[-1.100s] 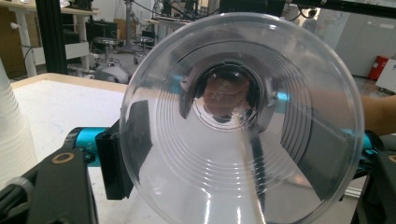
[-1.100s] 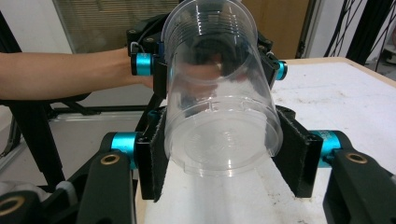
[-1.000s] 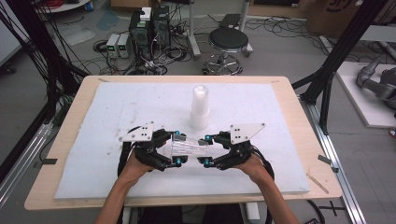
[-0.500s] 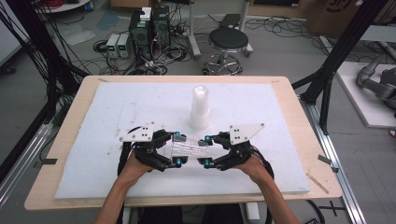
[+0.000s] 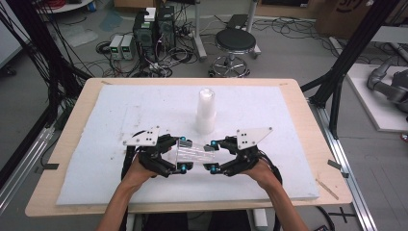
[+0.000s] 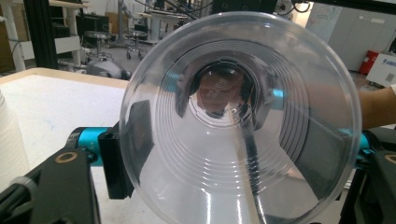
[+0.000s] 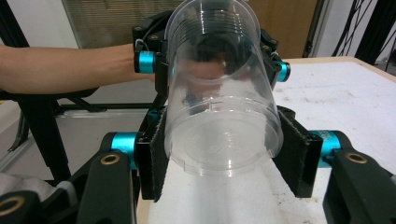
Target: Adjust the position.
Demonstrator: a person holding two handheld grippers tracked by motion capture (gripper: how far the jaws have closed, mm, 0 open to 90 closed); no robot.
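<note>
The clear plastic cup (image 5: 195, 152) lies on its side between my grippers, long axis level, mouth toward my left, base toward my right. My right gripper (image 7: 224, 156) clamps the base; my left gripper (image 6: 238, 154) pinches the rim end. White foam mat (image 5: 96, 144) below, white cup stack (image 5: 206, 111) behind, stool (image 5: 234, 45) beyond.

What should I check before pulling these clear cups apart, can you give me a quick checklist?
1. Right gripper clamped on the base of the clear cups: ok, both pads press the wall.
2. Left gripper gripping the rim end: cannot tell; its jaws have just been closing, but the pad contact is unclear.
3. Cups held level between the grippers, off the white mat: ok.
4. White cup stack upright and apart from the work: ok.
5. How many cups are nested: cannot tell.
</note>
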